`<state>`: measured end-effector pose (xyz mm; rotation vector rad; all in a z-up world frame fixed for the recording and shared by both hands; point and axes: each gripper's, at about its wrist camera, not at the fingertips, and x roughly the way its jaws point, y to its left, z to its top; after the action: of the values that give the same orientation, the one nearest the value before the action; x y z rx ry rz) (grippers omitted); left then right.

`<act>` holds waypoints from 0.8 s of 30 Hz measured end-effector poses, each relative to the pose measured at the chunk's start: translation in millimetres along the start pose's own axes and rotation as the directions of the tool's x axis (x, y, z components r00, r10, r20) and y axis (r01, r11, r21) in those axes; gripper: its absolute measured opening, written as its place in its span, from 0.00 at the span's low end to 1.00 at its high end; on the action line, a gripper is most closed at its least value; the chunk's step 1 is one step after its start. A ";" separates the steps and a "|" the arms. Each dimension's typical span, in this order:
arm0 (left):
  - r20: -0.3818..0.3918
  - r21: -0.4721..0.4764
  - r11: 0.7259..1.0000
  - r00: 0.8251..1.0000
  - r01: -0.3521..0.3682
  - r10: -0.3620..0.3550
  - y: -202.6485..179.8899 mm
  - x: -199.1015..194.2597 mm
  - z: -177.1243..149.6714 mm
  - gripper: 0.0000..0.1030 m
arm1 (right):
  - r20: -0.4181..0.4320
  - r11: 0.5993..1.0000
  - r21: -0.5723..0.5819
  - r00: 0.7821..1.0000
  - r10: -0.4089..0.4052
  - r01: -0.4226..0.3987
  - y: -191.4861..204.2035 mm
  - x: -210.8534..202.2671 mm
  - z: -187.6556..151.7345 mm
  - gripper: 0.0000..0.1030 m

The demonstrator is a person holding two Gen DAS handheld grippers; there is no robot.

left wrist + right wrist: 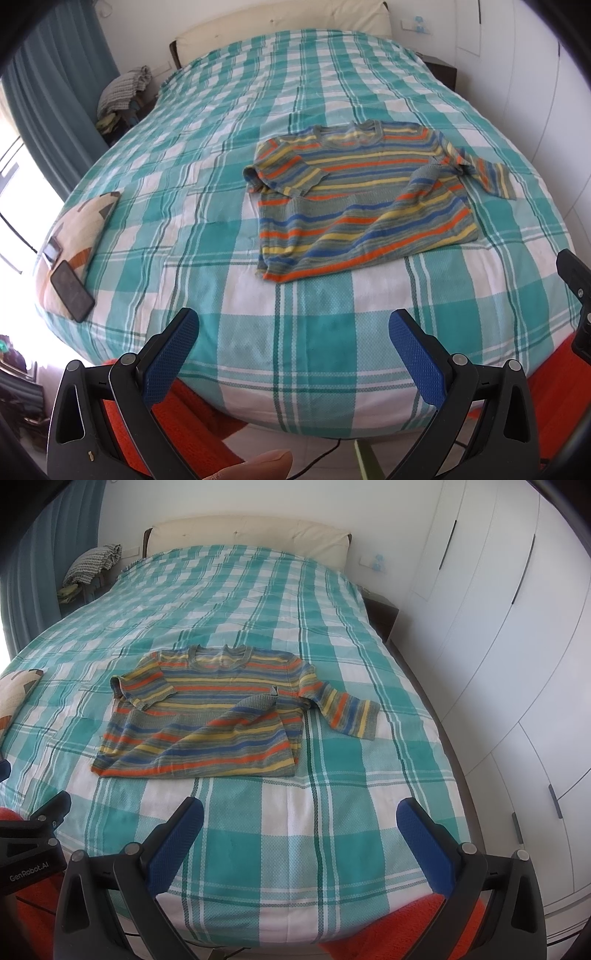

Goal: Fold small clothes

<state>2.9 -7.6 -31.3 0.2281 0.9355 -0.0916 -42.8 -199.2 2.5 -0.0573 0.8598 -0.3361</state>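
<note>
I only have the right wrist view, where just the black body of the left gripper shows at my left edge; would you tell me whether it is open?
Observer: Yes, the left gripper is open, its blue pads spread wide over the near edge of the checked bedspread.
Operator: Thank you. Is anything lying on the patterned cushion that is cut off at my left?
Observer: A dark phone lies flat on the near end of that cushion.
Operator: Good to know. Does any part of the person show on that side?
Observer: Only a fingertip, at the bottom edge of the left wrist view, below the gripper.
</note>
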 end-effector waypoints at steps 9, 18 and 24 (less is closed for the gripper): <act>-0.142 -0.103 0.994 0.988 0.044 -0.058 38.6 54.6 -10.9 1.00 | 0.082 0.982 0.041 0.980 0.179 -0.183 -25.9 21.5 -3.0 1.00; -0.215 -0.312 0.936 0.948 0.161 -0.235 100.1 144.2 -1.1 0.98 | -0.106 0.853 0.172 0.851 0.514 -0.493 -63.1 184.9 18.0 0.90; -0.162 -0.172 0.963 0.958 0.209 -0.237 68.4 174.5 61.8 0.97 | -0.139 0.796 0.158 0.784 0.604 -0.585 -16.8 251.8 101.6 0.82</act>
<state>166.8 48.0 -126.0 -0.0143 1.1435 -0.2099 181.0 -302.6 -112.6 0.3509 0.9934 0.2198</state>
